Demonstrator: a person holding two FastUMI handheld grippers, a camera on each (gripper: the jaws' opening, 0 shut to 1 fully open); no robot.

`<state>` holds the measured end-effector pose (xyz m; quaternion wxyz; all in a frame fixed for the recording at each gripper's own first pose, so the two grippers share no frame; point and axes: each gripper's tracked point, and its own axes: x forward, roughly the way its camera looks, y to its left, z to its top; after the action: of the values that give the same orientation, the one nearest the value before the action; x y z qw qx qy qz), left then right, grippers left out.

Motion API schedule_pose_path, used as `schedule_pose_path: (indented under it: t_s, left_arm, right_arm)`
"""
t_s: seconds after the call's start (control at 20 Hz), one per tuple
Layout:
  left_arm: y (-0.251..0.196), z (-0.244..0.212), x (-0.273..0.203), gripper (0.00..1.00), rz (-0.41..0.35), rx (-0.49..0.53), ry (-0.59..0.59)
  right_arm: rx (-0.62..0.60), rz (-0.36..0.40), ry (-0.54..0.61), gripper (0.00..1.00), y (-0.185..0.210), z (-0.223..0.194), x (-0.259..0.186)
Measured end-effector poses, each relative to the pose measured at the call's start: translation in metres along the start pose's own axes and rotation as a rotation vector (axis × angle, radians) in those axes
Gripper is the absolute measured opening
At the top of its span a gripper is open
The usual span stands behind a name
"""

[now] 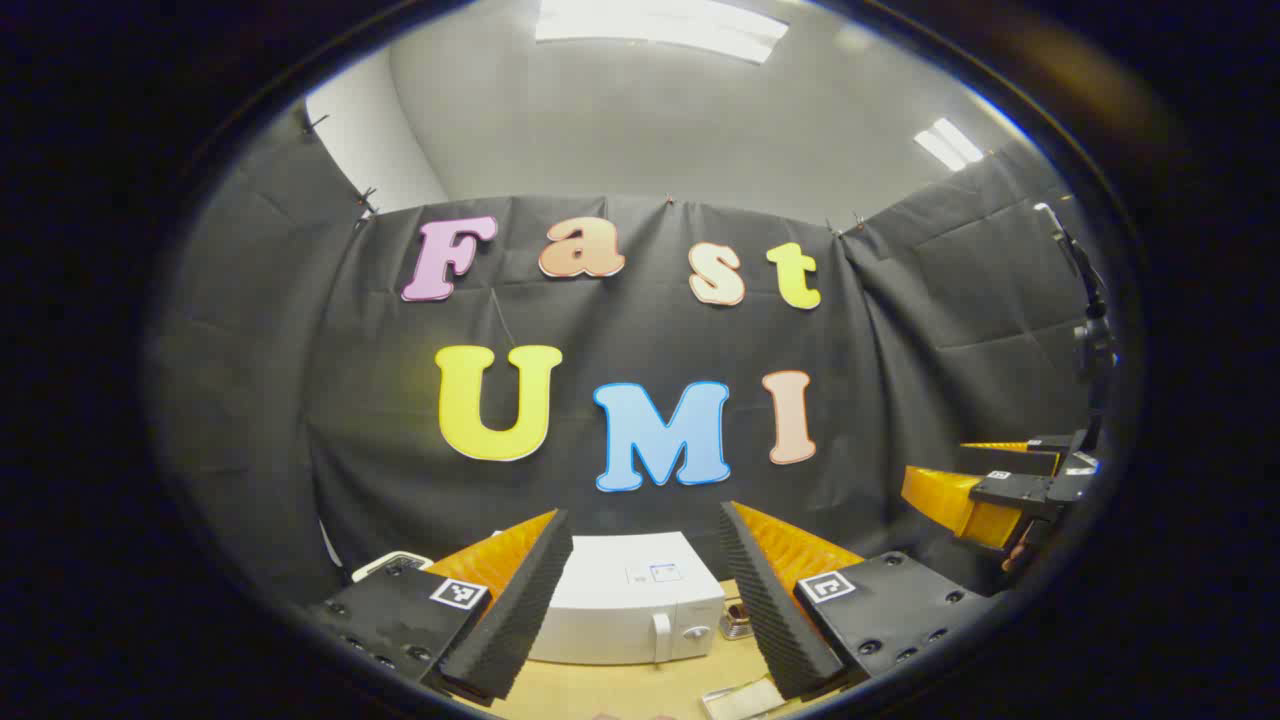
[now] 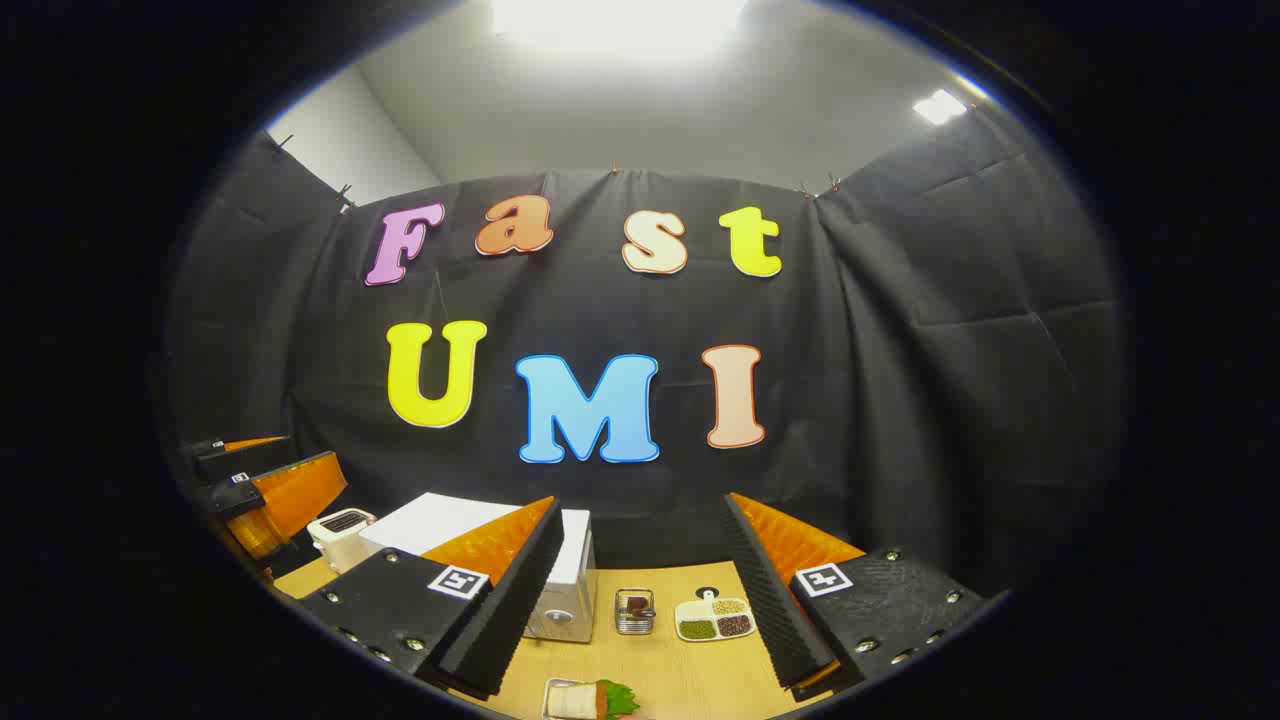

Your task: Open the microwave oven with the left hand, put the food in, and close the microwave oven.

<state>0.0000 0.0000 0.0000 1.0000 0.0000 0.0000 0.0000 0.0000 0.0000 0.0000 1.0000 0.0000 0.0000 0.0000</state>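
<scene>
Low in the left gripper view sat the microwave oven point(image 1: 628, 610), a white boxy unit with a smooth top, its door shut and a pale upright handle point(image 1: 661, 636) beside a round knob at its right end. Judged from that, nothing of the task was done: opening, loading and closing all remained. The left gripper point(image 1: 645, 612) hung above the table with its jaws spread wide and nothing between them, the ribbed foam pads point(image 1: 515, 610) framing the oven. At the right edge of that view the right gripper point(image 1: 985, 495) showed from the side.

In the right gripper view the right gripper point(image 2: 640, 600) was likewise spread and empty. At bottom centre lay the food point(image 2: 585, 698), a pale roll with a leafy green sprig on a small tray, on the light wooden table point(image 2: 680, 660). Between the jaws stood a small glass jar point(image 2: 634, 611) and a white divided dish point(image 2: 714, 618) holding grains in separate compartments. A white toaster point(image 2: 340, 532) stood left of the oven.
</scene>
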Motion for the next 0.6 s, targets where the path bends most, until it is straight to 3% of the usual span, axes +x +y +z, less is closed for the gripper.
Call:
schedule_pose_path:
  t_s: [0.3, 0.6]
  left_arm:
    - [0.004, -0.005, -0.006, 0.99, -0.056, -0.007, -0.002]
    - [0.006, -0.015, -0.003, 0.96, -0.021, -0.016, -0.002]
  right_arm:
    - [-0.018, -0.039, -0.010, 0.96, 0.007, -0.001, -0.011]
    - [-0.024, -0.026, -0.027, 0.96, 0.007, -0.003, -0.008]
